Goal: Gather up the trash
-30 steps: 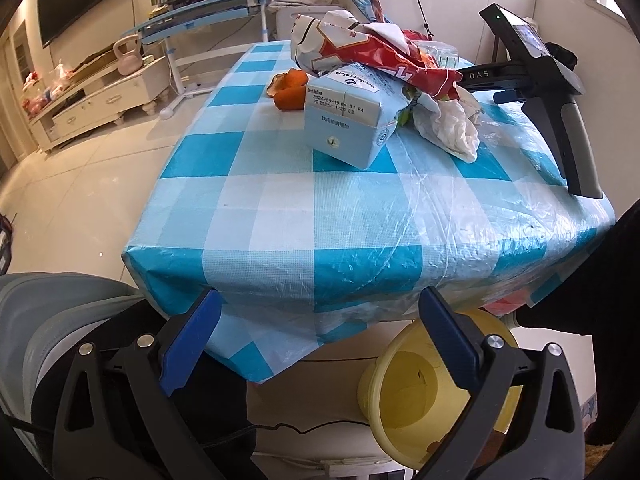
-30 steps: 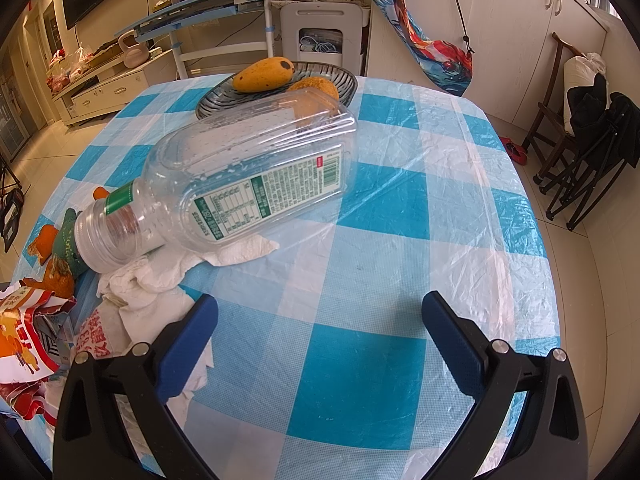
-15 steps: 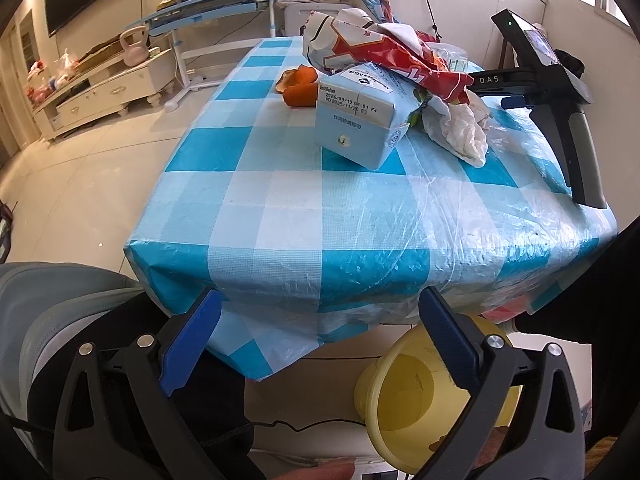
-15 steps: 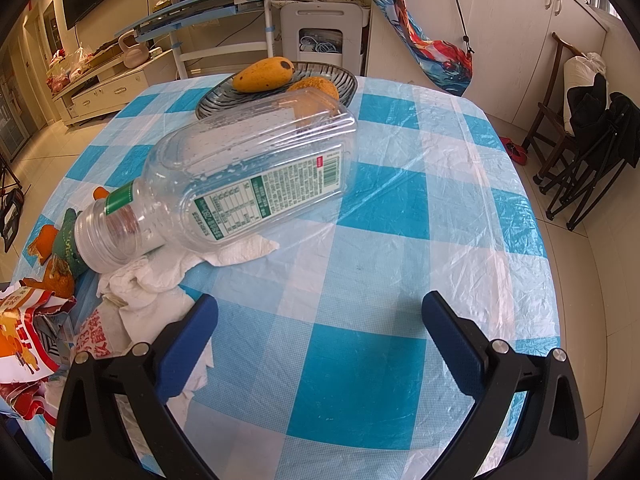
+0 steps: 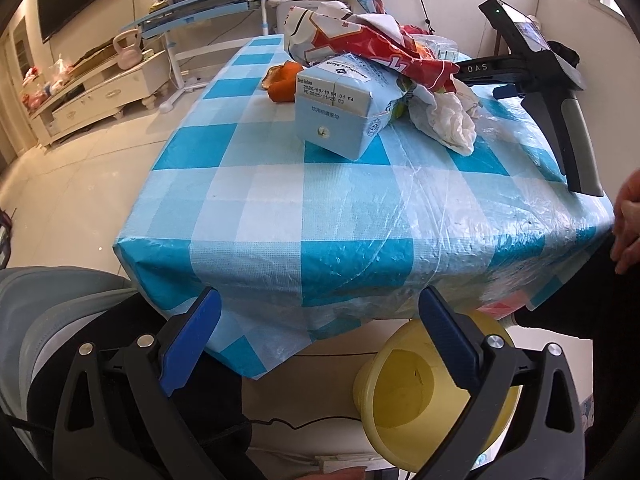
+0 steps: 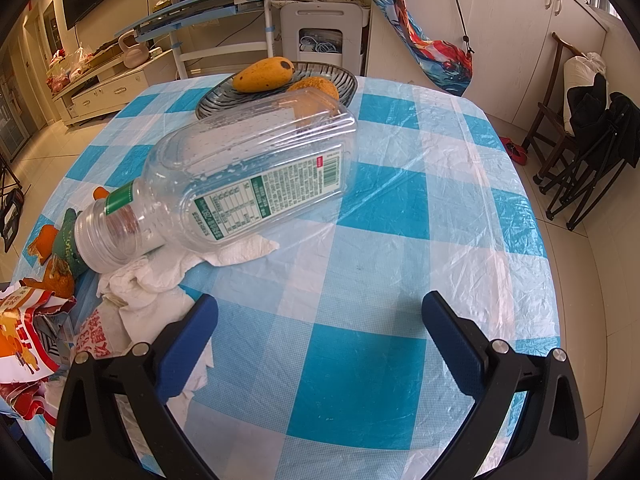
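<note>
Trash lies on the blue checked table (image 5: pixel 256 184): a light blue carton (image 5: pixel 340 108), a red and white snack bag (image 5: pixel 360 44), crumpled white tissue (image 5: pixel 448 116) and orange peel (image 5: pixel 282 80). My left gripper (image 5: pixel 320 344) is open and empty, below the table's near edge, above a yellow bin (image 5: pixel 424 392). My right gripper (image 6: pixel 320 340) is open and empty, resting over the table. An empty clear plastic bottle (image 6: pixel 240 176) lies on its side ahead of it, on tissue (image 6: pixel 160 276). The snack bag (image 6: pixel 24 336) and peel (image 6: pixel 56 276) are at its left.
A dark plate (image 6: pixel 344 80) with a mango (image 6: pixel 264 74) stands at the table's far side. The right gripper's body (image 5: pixel 560 92) lies on the table at the right in the left wrist view. A hand (image 5: pixel 628 220) is at the table's right edge. Folded chairs (image 6: pixel 580 152) stand right.
My left gripper has risen and tilted slightly, so the table looks closer. A hand has appeared at the right edge. The right gripper has not moved.
</note>
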`<state>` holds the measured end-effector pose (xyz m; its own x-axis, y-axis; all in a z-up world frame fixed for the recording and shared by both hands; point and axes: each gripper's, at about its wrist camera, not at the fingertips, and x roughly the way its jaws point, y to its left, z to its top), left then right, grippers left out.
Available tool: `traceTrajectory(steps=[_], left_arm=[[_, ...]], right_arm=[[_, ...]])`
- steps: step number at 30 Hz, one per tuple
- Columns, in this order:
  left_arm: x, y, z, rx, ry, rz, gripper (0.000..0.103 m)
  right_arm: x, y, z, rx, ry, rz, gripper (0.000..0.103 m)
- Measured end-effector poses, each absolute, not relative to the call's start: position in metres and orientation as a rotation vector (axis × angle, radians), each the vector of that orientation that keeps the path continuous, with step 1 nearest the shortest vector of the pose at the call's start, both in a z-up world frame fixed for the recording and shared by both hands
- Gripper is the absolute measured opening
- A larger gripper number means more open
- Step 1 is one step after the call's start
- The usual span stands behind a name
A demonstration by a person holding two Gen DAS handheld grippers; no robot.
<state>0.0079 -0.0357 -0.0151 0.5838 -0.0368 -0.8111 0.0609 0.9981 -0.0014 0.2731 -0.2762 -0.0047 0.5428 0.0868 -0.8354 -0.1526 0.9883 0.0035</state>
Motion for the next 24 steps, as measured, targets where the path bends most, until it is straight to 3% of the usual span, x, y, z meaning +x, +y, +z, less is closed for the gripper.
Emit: traceTrajectory(steps=[24], left_arm=[[0.0043,-0.0397,-0.0121,0.058,0.942,-0.048,0.096]], right_arm=[[0.2746,-0.2766,-0.0053,-0.071,0.985,0.138,0.097]])
